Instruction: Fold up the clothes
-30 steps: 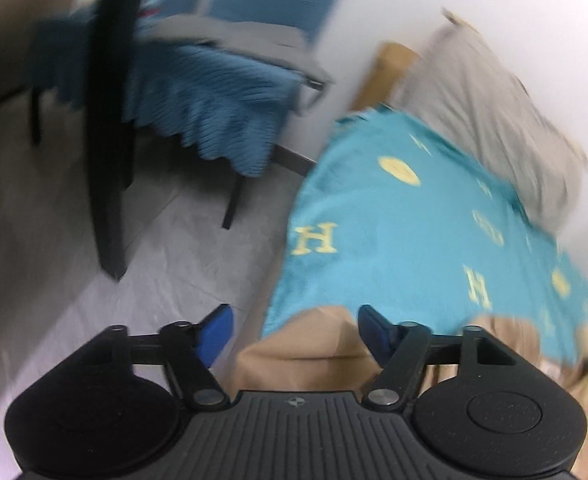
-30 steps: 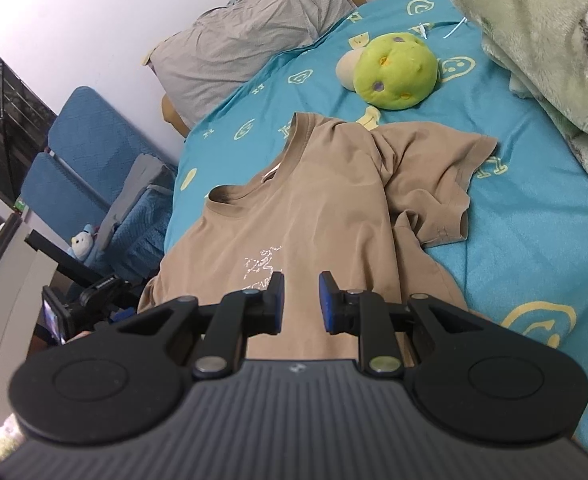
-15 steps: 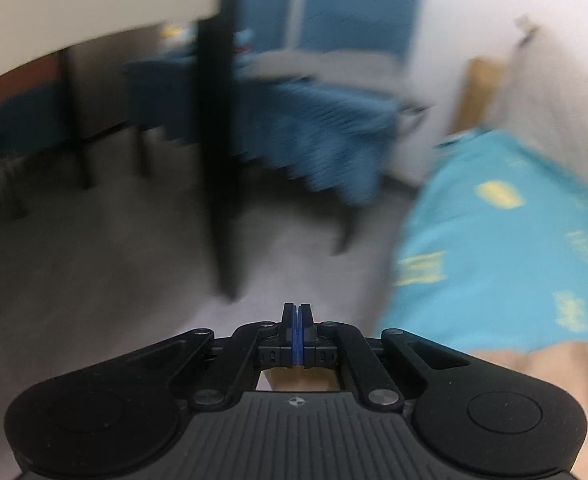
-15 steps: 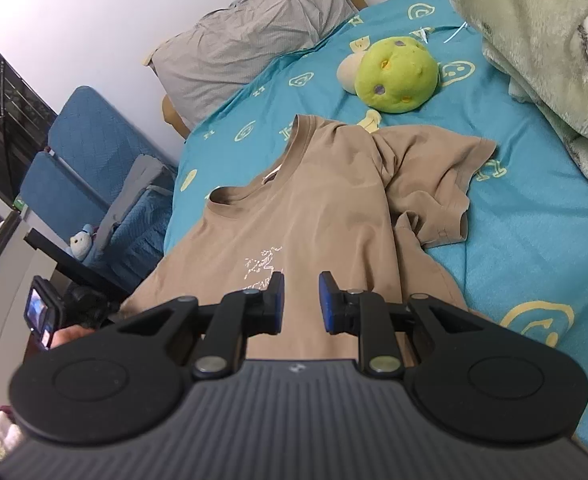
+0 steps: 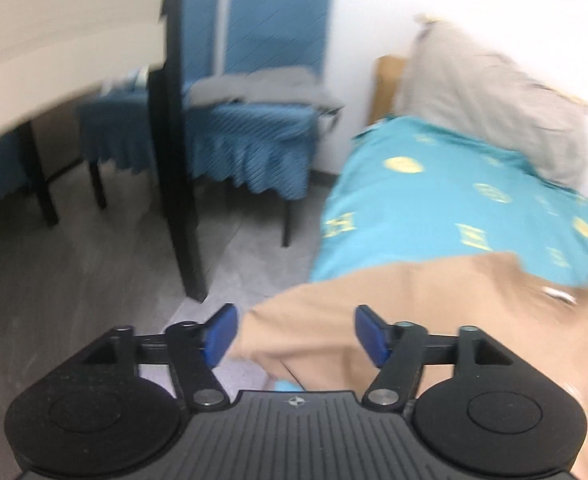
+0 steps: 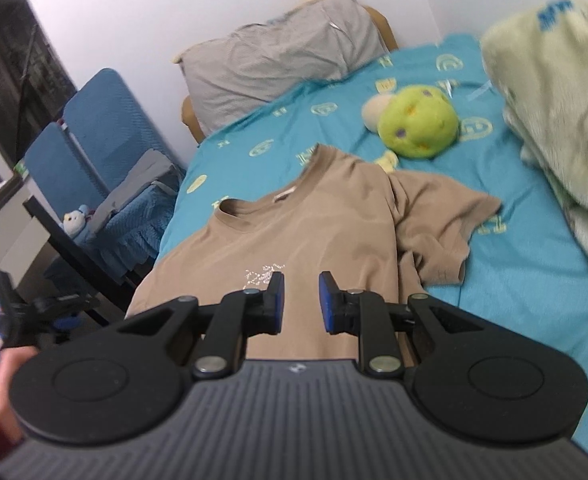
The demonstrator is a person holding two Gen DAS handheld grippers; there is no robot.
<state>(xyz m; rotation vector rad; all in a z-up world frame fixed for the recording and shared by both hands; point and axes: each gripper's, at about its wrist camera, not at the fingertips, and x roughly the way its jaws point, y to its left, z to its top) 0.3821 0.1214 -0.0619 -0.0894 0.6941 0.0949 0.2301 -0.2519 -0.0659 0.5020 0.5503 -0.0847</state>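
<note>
So the tan t-shirt (image 6: pixel 306 232) is lying front-up on my bed's teal sheet (image 6: pixel 506 280), its left edge right at the side of the bed. My left gripper (image 5: pixel 296 334) has just been opening its fingers; they're wide apart over that edge, pinching nothing. My right gripper (image 6: pixel 301 303) hovers over the chest print, fingers slightly apart, empty. Grey pillow (image 6: pixel 278 60) at the head, green plush (image 6: pixel 418 124) beyond the collar, blue chairs (image 5: pixel 254 80) on grey floor (image 5: pixel 74 280).

Home bedroom. Bed (image 6: pixel 514 280) with teal printed sheet, grey pillow (image 6: pixel 278 60) at 12 o'clock against white wall, green plush toy (image 6: pixel 418 124), fleece blanket (image 6: pixel 554 92) at 2 o'clock; blue-covered chairs (image 5: pixel 254 92), table (image 5: pixel 54 52) at 10 o'clock.
</note>
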